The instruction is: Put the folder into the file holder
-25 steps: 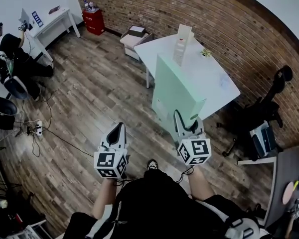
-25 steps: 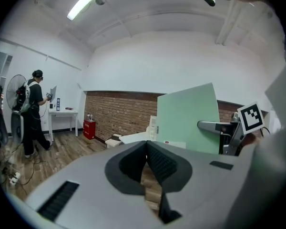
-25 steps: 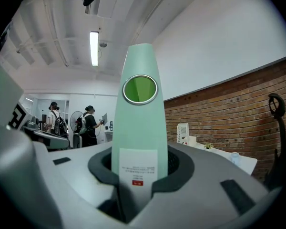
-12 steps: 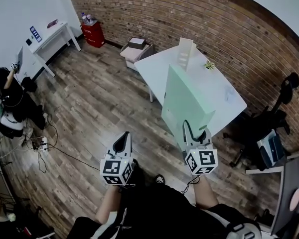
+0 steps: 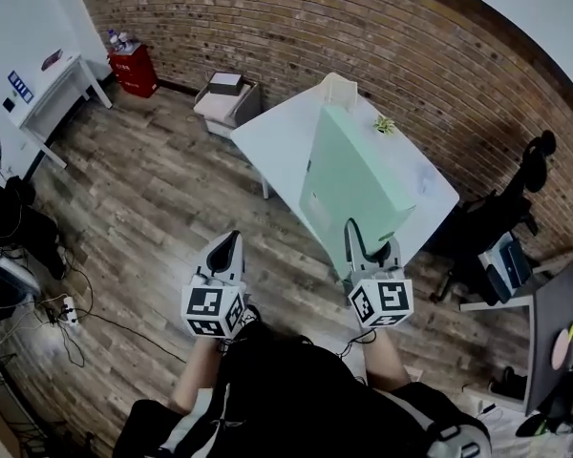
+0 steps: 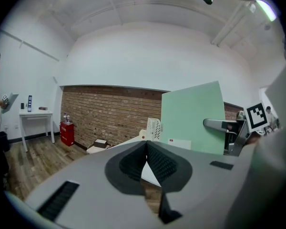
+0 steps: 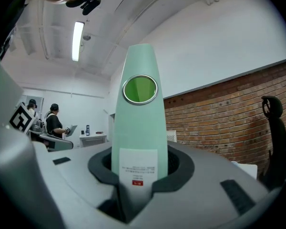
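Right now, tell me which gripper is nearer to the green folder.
Right. The right gripper is shut on the green folder's near edge; the left gripper, shut and empty, is apart from it, off to its left.

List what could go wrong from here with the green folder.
One: the right claw alone grips the tall pale green box folder by one narrow end, so it could twist or slip; the left claw is shut and empty. Two: the white slotted file holder stands at the far corner of the white table; a clumsy insertion might push it over or off.
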The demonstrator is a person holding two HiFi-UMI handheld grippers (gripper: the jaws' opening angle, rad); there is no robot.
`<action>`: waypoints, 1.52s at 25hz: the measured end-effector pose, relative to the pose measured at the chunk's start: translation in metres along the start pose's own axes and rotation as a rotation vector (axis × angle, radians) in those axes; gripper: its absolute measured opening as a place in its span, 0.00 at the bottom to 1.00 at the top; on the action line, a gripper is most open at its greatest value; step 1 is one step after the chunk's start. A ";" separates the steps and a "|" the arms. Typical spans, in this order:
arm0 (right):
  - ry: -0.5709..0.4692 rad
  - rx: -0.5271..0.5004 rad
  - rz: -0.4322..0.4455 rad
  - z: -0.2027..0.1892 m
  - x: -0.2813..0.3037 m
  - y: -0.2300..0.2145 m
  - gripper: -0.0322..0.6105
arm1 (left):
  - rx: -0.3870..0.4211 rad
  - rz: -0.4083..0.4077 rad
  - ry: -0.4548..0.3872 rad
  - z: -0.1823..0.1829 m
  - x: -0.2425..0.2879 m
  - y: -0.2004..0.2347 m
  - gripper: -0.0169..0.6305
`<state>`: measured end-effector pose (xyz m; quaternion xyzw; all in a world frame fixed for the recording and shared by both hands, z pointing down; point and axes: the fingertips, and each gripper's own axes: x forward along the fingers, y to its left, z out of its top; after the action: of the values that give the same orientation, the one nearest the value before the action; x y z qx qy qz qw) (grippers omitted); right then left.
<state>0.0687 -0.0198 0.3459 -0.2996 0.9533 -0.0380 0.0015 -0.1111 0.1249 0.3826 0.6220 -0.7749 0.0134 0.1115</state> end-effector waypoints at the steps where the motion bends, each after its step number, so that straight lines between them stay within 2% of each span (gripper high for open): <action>1: -0.005 0.001 -0.024 0.003 0.006 0.002 0.28 | 0.009 -0.025 0.002 0.004 0.007 0.006 0.06; 12: -0.046 -0.007 -0.277 0.014 0.047 -0.003 0.27 | 0.066 -0.217 0.006 0.026 0.085 0.061 0.06; 18: -0.041 -0.025 -0.348 0.023 0.069 -0.024 0.27 | 0.056 -0.277 0.018 0.035 0.134 0.059 0.06; 25: -0.076 -0.036 -0.364 0.039 0.101 -0.066 0.27 | 0.066 -0.321 0.014 0.047 0.199 0.032 0.06; 38: -0.056 0.003 -0.321 0.017 0.152 -0.111 0.27 | 0.081 -0.314 0.052 0.036 0.264 -0.001 0.06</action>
<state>0.0075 -0.1990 0.3400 -0.4489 0.8927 -0.0310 0.0226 -0.1689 -0.1351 0.3972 0.7390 -0.6638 0.0431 0.1069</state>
